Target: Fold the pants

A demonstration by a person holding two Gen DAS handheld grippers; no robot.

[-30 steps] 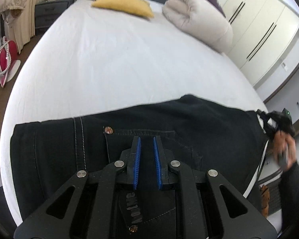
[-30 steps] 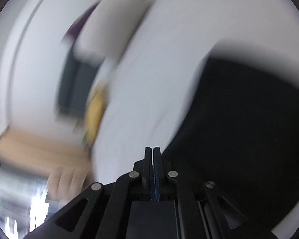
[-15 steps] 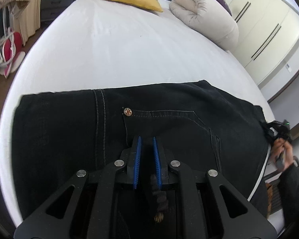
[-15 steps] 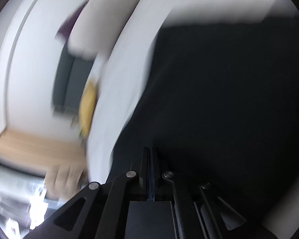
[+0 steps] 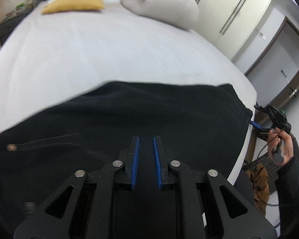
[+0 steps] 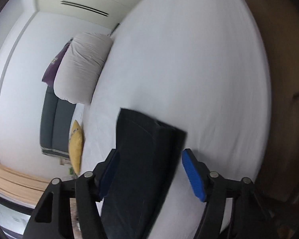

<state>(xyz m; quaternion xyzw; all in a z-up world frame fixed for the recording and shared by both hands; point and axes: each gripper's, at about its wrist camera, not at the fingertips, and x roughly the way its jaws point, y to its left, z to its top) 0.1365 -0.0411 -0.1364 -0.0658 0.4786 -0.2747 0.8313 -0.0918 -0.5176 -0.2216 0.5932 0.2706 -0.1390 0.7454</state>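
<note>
Black pants (image 5: 149, 115) lie folded across the near part of a white bed (image 5: 109, 49). My left gripper (image 5: 146, 157) hangs over their middle, its blue pads drawn close, with black cloth filling the narrow gap. A copper rivet (image 5: 11, 147) shows at the far left. My right gripper (image 5: 256, 115) sits at the pants' right edge, held by a hand (image 5: 279, 145). In the right wrist view the right gripper (image 6: 150, 152) is opening. The folded end of the pants (image 6: 141, 135) lies between its spread fingers (image 6: 193, 171), and the pads do not touch it.
A yellow pillow (image 5: 73, 2) and a rolled pale duvet (image 5: 159, 2) lie at the head of the bed. White wardrobes (image 5: 229, 10) and a door (image 5: 279, 63) stand to the right. The bed's edge (image 5: 239, 159) runs just right of the pants.
My left gripper has travelled right across the pants, so the rivet now sits far left. My right gripper, shut before, now stands open and has rolled, with the pants' end between its fingers.
</note>
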